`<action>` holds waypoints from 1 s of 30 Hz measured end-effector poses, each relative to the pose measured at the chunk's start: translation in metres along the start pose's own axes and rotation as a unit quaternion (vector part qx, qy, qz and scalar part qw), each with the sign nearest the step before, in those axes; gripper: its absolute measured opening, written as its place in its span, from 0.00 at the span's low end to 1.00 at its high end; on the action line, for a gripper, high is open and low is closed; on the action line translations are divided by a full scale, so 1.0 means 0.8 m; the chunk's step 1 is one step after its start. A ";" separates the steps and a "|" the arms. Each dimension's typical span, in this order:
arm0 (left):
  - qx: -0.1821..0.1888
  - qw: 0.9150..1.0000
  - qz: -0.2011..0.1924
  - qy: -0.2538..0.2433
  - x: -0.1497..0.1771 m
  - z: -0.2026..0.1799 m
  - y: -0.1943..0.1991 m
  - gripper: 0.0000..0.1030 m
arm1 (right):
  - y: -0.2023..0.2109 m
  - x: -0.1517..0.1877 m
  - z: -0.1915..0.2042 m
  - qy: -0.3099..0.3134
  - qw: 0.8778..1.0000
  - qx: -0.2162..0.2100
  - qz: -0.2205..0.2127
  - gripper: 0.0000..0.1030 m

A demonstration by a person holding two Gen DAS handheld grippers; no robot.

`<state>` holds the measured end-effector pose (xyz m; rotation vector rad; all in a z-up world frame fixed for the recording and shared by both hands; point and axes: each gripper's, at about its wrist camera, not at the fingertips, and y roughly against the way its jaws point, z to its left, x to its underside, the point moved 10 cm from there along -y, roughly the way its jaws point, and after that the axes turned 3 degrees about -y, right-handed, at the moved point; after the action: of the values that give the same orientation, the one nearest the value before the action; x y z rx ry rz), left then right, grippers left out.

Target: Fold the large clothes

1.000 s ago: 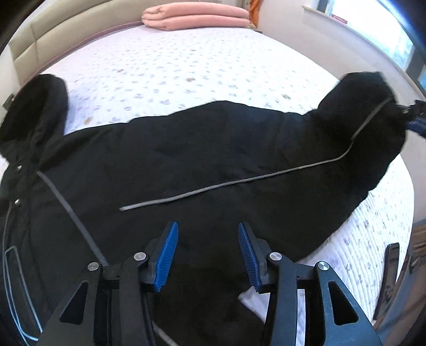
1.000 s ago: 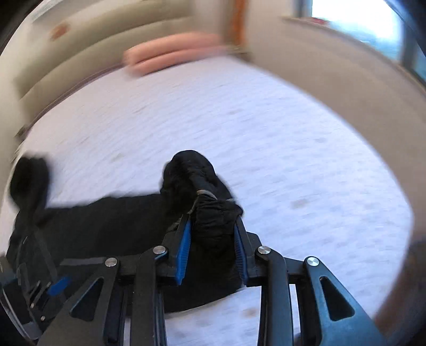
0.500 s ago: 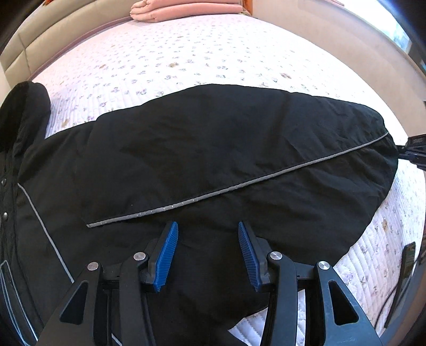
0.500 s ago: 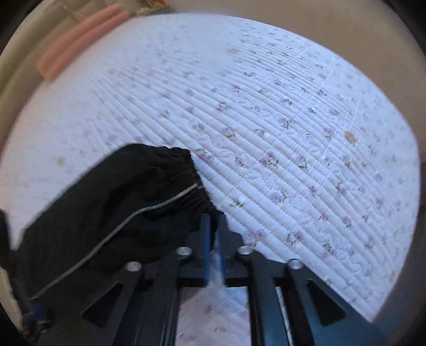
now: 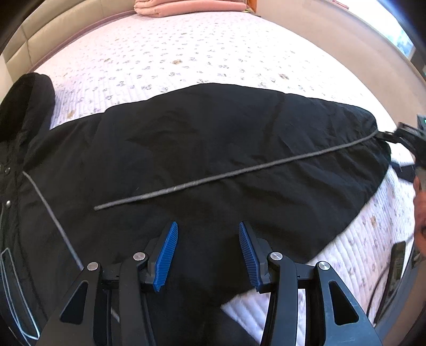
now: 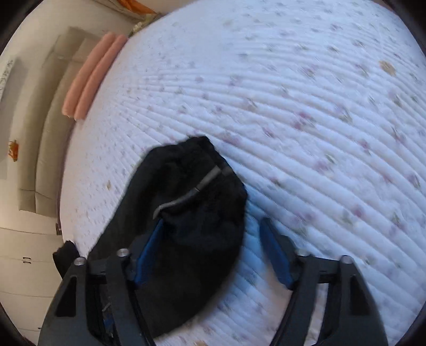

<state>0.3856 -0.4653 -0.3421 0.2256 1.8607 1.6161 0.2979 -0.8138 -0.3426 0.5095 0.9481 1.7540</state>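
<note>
Since the earlier frames we have swung the sleeve down from its raised, bunched pose and laid it flat across the quilted bed, its grey piping now running straight from about eight o'clock to three o'clock in the left wrist view. Our right gripper has just been opening its jaws: the cuff lies between them and drapes over the left finger, but the right pad stands clear of the cloth, so we judge it released rather than pinched. Our left gripper hovers at six o'clock over the black jacket, jaws moderately apart and holding nothing; it seems parked there to keep the body in view and be ready to pin it. The jacket's body spreads toward nine o'clock, its hood at ten. A pink folded blanket sits at twelve, by the headboard. We reckon the sleeve was stretched out so it lies smooth before being folded inward.
</note>
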 end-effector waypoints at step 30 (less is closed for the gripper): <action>-0.055 0.984 -0.032 0.164 0.160 0.262 0.148 0.48 | 0.003 0.474 0.452 0.460 0.886 -0.046 0.029 0.19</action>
<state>0.3730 -0.1995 -0.2823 -0.1575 1.9858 1.7888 0.4126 -0.3359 -0.1614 -0.4331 1.4787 2.1032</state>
